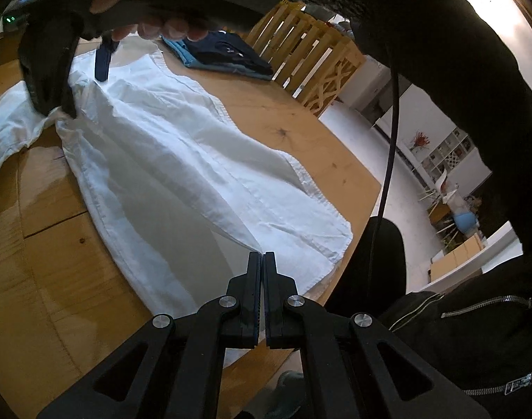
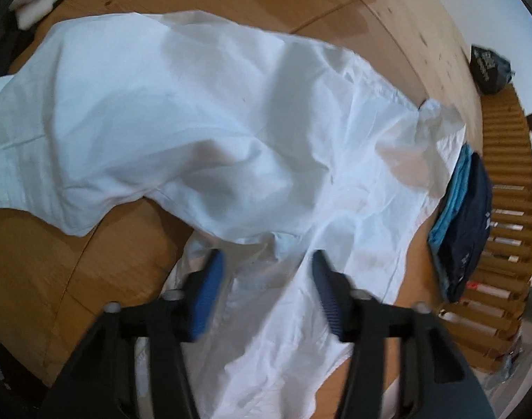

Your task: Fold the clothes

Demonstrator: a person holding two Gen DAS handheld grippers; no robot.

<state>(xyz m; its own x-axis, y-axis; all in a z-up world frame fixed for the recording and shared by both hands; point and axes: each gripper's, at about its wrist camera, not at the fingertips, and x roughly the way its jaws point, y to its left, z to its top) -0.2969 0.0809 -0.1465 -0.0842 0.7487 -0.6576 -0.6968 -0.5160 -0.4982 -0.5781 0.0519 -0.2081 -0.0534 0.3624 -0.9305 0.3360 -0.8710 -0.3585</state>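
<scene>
White cotton shirt (image 1: 182, 160) is lying spread on the wooden desk (image 1: 49, 244), long axis running from the near desk edge away toward the far side, w/ one sleeve (image 1: 7, 132) trailing off to the side. It's only partly flattened; a big rumpled section (image 2: 154, 122) is bulging up in the right wrist view.

Left tool (image 1: 264, 279) is hovering at the near hem end, fingers pressed together; cloth seems to be rising into them in a taut ridge, so prob. pinching the shirt, tho the contact itself is hard to confirm.

Right tool (image 2: 267, 279) is hanging over the opposite end, fingers spread wide w/ fabric lying between and under them, nothing gripped. In the left wrist view its blue pad (image 1: 103, 59) is showing just above the cloth.

Folded dark and blue garments (image 1: 224, 56) are sitting stacked beyond the shirt, beside a slatted wooden crate (image 1: 311, 45).

So the two tools are sitting at opposite ends of the shirt's length; right one is nearer the rumpled part. Whether this is spreading or mid-fold, can't say.
</scene>
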